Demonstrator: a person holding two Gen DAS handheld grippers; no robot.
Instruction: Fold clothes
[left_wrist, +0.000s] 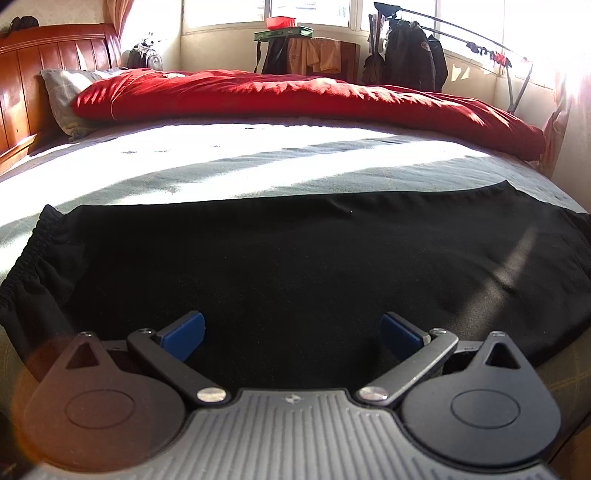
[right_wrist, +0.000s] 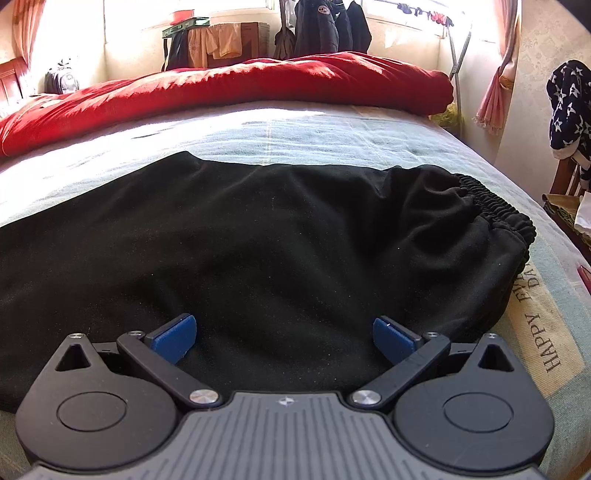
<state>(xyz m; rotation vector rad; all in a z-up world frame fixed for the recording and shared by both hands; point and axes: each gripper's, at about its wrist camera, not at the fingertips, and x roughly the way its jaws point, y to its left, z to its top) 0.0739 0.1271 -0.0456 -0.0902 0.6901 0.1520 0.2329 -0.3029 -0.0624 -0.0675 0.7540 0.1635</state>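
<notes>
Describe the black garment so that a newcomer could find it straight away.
Start at the wide bed with its pale grey-blue sheet. Nearer than the rolled red quilt, the black soft-fabric garment lies spread flat. Its gathered elastic band and being the only black item on the bed mark it out.

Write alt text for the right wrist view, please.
The open right tool hovers over a black garment spread on a bed, elastic band toward the right. A red quilt lies behind it.
</notes>
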